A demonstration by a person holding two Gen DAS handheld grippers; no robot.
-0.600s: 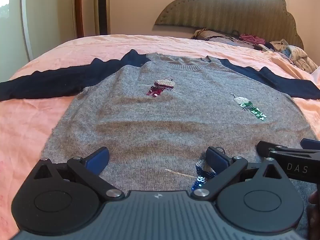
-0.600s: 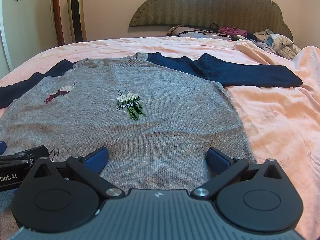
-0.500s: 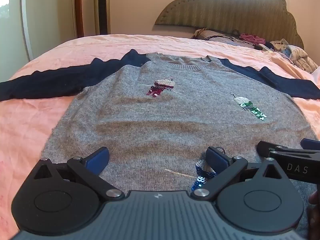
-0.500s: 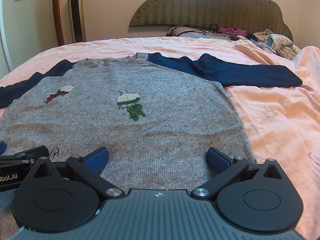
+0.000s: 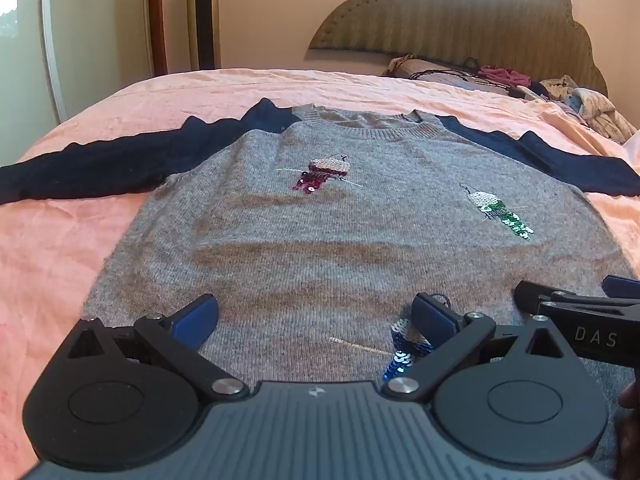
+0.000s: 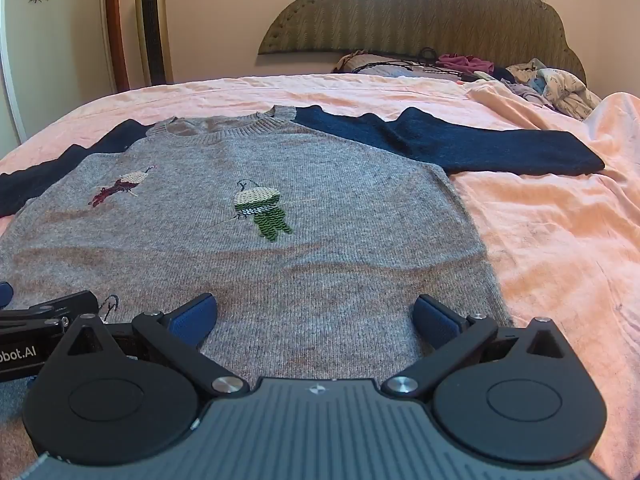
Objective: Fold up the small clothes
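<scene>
On pink bed (image 5: 72, 240): grey knit sweater (image 5: 344, 248) lies flat, face up, navy sleeves (image 6: 460, 144) spread out to both sides, neck toward headboard (image 6: 420, 12). My left gripper (image 5: 316, 314) hovers over hem, jaws wide, nothing between. My right gripper (image 6: 316, 314) beside it over hem's right part, jaws wide too, empty. Knit looks soft, limp, light; will sag and stretch if lifted by one point. Sequin birds (image 6: 262, 210) could snag; avoid pinching there. Best hold, I judge: cuff or shoulder seam, both layers together.
</scene>
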